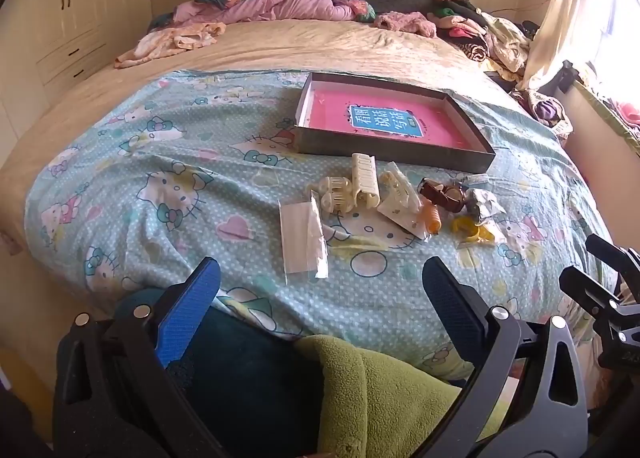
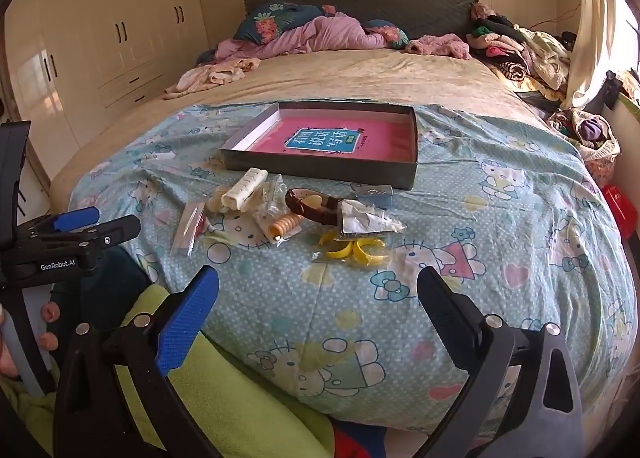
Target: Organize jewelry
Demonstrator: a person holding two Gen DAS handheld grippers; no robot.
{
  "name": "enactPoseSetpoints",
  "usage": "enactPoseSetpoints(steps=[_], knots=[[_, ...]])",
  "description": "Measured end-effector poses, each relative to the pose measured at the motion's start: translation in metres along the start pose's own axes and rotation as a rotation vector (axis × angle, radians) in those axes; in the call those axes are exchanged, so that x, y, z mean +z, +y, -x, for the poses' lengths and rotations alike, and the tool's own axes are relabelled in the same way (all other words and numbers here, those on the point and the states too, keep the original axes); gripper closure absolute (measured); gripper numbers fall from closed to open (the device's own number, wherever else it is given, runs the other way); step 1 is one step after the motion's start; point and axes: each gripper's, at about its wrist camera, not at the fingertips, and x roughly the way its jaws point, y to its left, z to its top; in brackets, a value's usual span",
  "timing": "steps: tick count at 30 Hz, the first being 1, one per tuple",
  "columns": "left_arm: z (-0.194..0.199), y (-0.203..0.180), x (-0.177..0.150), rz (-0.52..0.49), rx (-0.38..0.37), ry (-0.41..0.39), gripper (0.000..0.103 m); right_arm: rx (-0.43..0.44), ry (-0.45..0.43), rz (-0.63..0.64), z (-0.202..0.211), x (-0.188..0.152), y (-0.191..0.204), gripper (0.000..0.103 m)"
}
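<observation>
A shallow grey box [image 1: 384,153] [image 2: 320,171] with a pink book cover inside lies on the Hello Kitty sheet. In front of it lies a pile of accessories: cream hair clips [image 1: 362,181] [image 2: 244,187], a brown clip [image 1: 442,193] [image 2: 308,205], an orange spiral tie in a bag [image 1: 430,217] [image 2: 284,227], yellow rings in a bag [image 1: 470,232] [image 2: 356,250], and a clear flat packet [image 1: 304,240] [image 2: 188,227]. My left gripper [image 1: 320,286] is open and empty, near the bed's front edge. My right gripper [image 2: 318,290] is open and empty, just short of the yellow rings.
Crumpled clothes and pillows [image 2: 320,33] lie at the head of the bed, and a heap of clothes [image 2: 516,45] at the far right. White wardrobes [image 2: 100,41] line the left wall. A green and dark blanket [image 1: 360,390] lies under the grippers.
</observation>
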Motion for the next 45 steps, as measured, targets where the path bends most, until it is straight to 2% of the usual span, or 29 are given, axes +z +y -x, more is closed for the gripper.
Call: enactPoseSetpoints(steps=[45], knots=[[0.0019, 0.0003, -0.0006, 0.0, -0.003, -0.015, 0.008, 0.004, 0.008, 0.011, -0.0035, 0.0017, 0.0043, 0.004]])
